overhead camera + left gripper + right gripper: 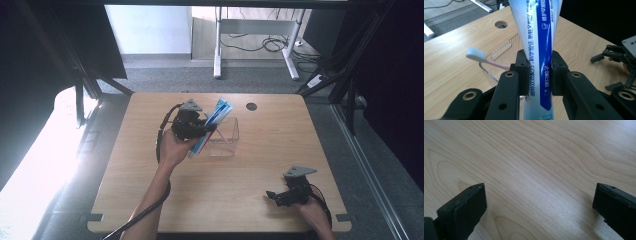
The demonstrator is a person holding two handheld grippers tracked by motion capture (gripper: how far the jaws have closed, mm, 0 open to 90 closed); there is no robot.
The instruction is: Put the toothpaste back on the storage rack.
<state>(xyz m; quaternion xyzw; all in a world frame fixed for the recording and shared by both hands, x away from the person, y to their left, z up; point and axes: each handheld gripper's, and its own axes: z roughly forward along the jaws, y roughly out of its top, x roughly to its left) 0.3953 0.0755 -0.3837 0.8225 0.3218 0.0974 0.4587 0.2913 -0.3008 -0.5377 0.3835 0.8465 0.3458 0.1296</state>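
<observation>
Between the left tongs, clamped, stands the toothpaste tube; right tongs apart

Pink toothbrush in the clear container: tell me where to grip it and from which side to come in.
Grip the pink toothbrush on its bare handle just below the white head, coming from above the clear container. It leans on the rim with the head end sticking out, so that is the free part; the walls likely block a side approach. The open right gripper is free, while the left gripper pinches the toothpaste tube.
</observation>
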